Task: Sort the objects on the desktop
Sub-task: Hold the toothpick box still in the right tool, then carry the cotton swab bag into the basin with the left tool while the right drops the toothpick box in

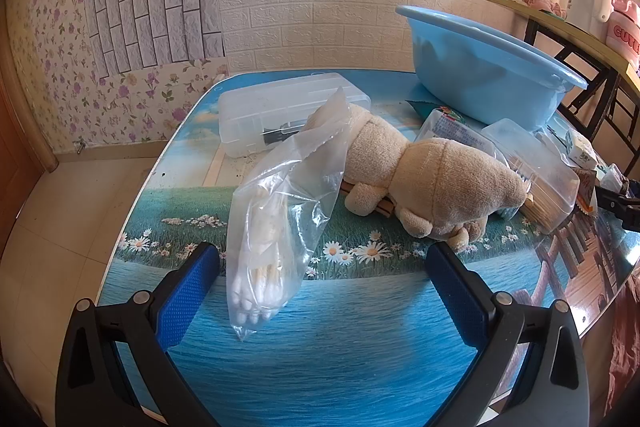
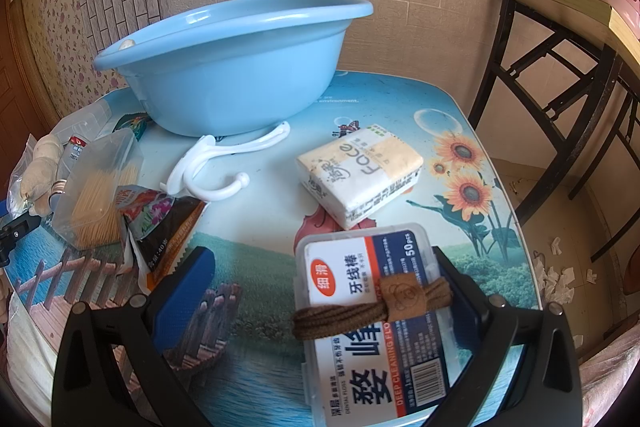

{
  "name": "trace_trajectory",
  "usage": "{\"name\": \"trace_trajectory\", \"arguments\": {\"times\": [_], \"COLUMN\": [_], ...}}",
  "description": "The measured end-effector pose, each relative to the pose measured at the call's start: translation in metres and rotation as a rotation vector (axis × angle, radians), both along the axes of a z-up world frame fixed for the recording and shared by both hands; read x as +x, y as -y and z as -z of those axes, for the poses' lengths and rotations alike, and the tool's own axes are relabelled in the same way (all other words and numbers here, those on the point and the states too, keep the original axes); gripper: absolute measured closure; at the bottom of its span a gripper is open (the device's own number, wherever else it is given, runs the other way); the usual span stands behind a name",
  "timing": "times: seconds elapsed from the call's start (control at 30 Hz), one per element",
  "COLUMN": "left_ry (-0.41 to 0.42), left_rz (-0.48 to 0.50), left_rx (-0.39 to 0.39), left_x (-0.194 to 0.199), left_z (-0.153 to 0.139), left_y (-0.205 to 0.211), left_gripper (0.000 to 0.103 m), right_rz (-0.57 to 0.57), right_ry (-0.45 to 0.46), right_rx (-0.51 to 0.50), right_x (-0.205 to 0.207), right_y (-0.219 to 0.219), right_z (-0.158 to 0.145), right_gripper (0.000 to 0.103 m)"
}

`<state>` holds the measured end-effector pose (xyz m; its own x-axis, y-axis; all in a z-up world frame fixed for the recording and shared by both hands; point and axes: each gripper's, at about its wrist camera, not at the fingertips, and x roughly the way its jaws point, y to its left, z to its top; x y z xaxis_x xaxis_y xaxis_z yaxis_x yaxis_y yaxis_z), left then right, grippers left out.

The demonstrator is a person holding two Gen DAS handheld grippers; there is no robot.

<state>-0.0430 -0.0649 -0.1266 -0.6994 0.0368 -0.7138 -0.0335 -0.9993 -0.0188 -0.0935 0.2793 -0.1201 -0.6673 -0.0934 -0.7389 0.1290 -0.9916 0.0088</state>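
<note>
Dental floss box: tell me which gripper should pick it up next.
Right. The dental floss box already lies between the open right gripper's fingers; the left gripper faces a cotton swab bag.

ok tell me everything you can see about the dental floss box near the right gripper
The dental floss box is a flat rectangular case of clear plastic with a white, blue and red label reading "dental floss", "deep cleaning floss" and "50". It lies flat and closed near the table's front edge, between the open right gripper's fingers, close against the right one. A brown hair tie with a tan tag lies across it.
</note>
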Motion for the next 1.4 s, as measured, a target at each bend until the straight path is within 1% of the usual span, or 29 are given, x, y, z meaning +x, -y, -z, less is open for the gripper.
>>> {"name": "trace_trajectory", "arguments": {"times": [0.67, 0.7, 0.77, 0.83, 0.87, 0.93, 0.97, 1.03, 1.13, 1.17, 1.2, 1.23, 1.27, 1.4], "left_ry": [0.001, 0.0, -0.006, -0.015, -0.017, -0.025, -0.027, -0.029, -0.03, -0.03, -0.03, -0.03, -0.029, -0.041], "left_rz": [0.004, 0.005, 0.009, 0.011, 0.01, 0.006, -0.002, -0.01, -0.012, -0.01, -0.01, -0.01, -0.011, -0.011], "left_rx": [0.002, 0.0, 0.001, -0.002, -0.004, -0.005, -0.008, -0.004, 0.005, 0.008, 0.01, 0.014, 0.018, 0.029], "left_x": [-0.001, -0.001, 0.0, 0.0, 0.0, 0.001, 0.002, 0.002, 0.003, 0.003, 0.003, 0.003, 0.003, 0.002], "left_z": [-0.001, -0.001, -0.002, -0.004, -0.004, -0.005, -0.005, -0.005, -0.005, -0.005, -0.005, -0.005, -0.005, -0.009], "left_y": [0.002, 0.002, 0.003, 0.002, 0.002, 0.003, 0.003, 0.006, 0.008, 0.008, 0.008, 0.008, 0.009, 0.01], "left_gripper": [0.002, 0.004, 0.012, 0.029, 0.033, 0.052, 0.055, 0.065, 0.076, 0.076, 0.077, 0.077, 0.078, 0.081], "right_rz": [0.005, 0.005, 0.004, -0.003, -0.01, -0.024, -0.02, -0.016, -0.029, -0.03, -0.029, -0.026, -0.029, -0.044], "right_ry": [-0.003, -0.002, -0.002, 0.008, 0.025, 0.048, 0.045, 0.029, 0.031, 0.025, 0.015, 0.007, 0.014, 0.024], "right_rx": [-0.001, -0.001, -0.001, 0.0, 0.001, 0.004, 0.002, 0.001, 0.002, 0.002, 0.002, 0.003, 0.001, 0.013], "right_x": [0.0, 0.0, -0.001, -0.003, -0.003, 0.0, 0.002, 0.003, 0.006, 0.008, 0.011, 0.012, 0.012, 0.015], "right_y": [0.001, 0.001, 0.001, 0.001, 0.0, 0.0, -0.001, 0.0, 0.001, 0.001, 0.0, -0.001, -0.003, -0.002], "right_z": [0.0, 0.0, 0.0, -0.001, -0.001, -0.003, -0.003, -0.002, -0.002, -0.004, -0.006, -0.008, -0.008, -0.009], "right_gripper": [0.0, 0.0, 0.0, 0.0, 0.0, 0.0, 0.0, 0.0, 0.0, 0.008, 0.026, 0.037, 0.045, 0.046]}}
